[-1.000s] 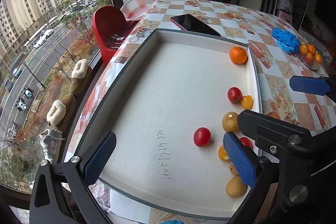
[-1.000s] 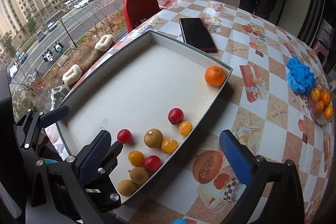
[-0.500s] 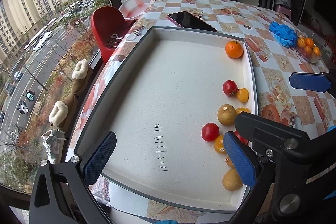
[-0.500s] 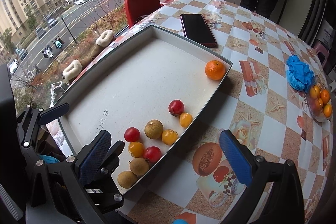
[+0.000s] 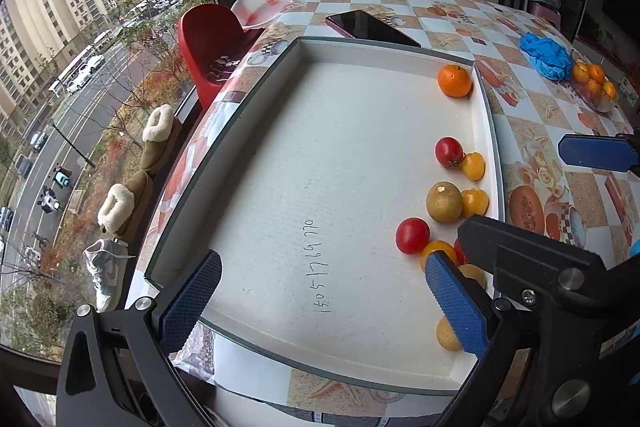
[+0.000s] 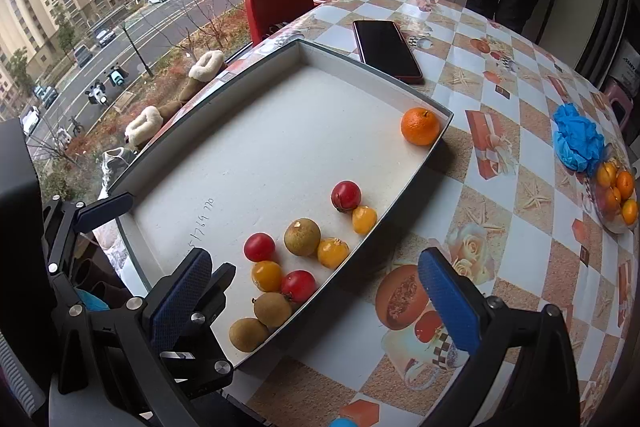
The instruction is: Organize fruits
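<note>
A white foam tray (image 5: pixel 256 131) (image 6: pixel 224 131) lies on the table. An orange (image 5: pixel 454 81) (image 6: pixel 420 126) sits alone in its far right corner. Along the right wall lie small fruits: red tomatoes (image 5: pixel 412 235) (image 6: pixel 259 247), yellow tomatoes (image 5: pixel 473 165) (image 6: pixel 364 219) and brown round fruits (image 5: pixel 443 202) (image 6: pixel 302 236). My left gripper (image 5: pixel 320 301) is open and empty above the tray's near edge. My right gripper (image 6: pixel 316 299) is open and empty above the tray's near right corner and the fruit cluster.
A dark phone (image 5: pixel 370 28) (image 6: pixel 386 49) lies just behind the tray. A blue glove (image 6: pixel 578 143) and a glass bowl of oranges (image 6: pixel 616 193) are at the table's right. A red chair (image 6: pixel 276 3) and a window are to the left. A person stands behind the table.
Both grippers drew back and rose slightly, so the tray and fruits sit lower and nearer in view. The fruits have not moved; both grippers stay open.
</note>
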Available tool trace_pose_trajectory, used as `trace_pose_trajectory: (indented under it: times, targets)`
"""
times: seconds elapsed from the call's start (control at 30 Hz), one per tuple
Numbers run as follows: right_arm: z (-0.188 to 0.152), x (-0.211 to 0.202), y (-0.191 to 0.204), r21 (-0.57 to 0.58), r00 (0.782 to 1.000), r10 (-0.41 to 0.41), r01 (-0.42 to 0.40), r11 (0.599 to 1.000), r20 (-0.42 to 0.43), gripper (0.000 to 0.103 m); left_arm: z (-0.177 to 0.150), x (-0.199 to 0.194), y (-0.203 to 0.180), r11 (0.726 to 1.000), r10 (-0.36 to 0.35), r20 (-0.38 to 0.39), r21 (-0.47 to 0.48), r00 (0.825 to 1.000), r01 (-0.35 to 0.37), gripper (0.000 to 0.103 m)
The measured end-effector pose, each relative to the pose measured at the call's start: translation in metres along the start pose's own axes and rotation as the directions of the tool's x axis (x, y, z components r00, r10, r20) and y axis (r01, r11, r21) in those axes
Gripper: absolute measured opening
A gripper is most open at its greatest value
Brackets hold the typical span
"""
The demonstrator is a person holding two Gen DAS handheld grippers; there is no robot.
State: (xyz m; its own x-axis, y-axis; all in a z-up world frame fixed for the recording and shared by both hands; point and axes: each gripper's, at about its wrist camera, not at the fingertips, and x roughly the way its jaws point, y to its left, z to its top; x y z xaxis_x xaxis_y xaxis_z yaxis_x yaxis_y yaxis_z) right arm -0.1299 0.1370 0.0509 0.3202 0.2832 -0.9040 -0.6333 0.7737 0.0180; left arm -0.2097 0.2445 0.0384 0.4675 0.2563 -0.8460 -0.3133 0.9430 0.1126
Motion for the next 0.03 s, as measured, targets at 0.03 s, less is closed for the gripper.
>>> trace_pose_trajectory:
  times: [0.03]
  targets:
    - [-0.0004, -0.0007, -0.0007, 0.002, 1.000, 0.003, -0.003, 1.000, 0.002, 0.103, -0.0002, -0.0004, -0.0004, 1.000, 0.000, 0.000, 0.003, 1.000, 0.000, 0.103]
